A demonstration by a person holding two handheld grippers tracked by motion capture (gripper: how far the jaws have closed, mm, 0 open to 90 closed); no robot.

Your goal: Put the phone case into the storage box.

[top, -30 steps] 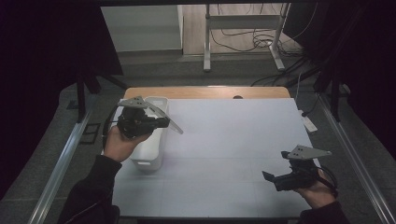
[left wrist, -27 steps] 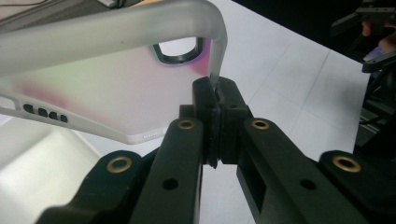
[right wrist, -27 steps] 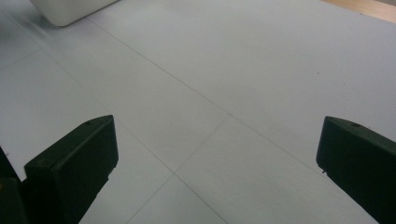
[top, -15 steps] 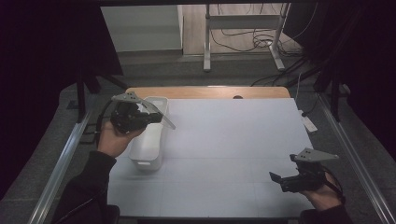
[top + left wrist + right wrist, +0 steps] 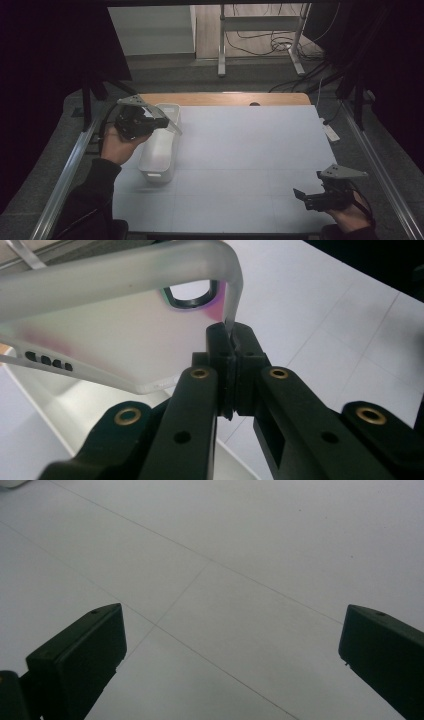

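Note:
My left gripper [image 5: 150, 120] is held above the far end of a white plastic bin [image 5: 159, 159] at the table's left side. It is shut on the edge of a translucent frosted phone case [image 5: 171, 126]. In the left gripper view the case [image 5: 115, 335] shows a camera cutout and speaker holes, its rim is pinched between the gripper's [image 5: 231, 337] pads, and the bin [image 5: 75, 405] lies below. My right gripper [image 5: 302, 196] is open low over the near right corner. In the right gripper view its [image 5: 232, 630] jaws stand wide apart over bare table.
The white table surface [image 5: 250, 150] has a wooden strip along its far edge. Metal rails run along both sides. A small white item [image 5: 331, 132] lies off the right edge, and cables and a stand are on the floor beyond.
The left hand has drifted slightly left with the case, staying over the bin. The right hand has slid a little to the right and toward the near edge.

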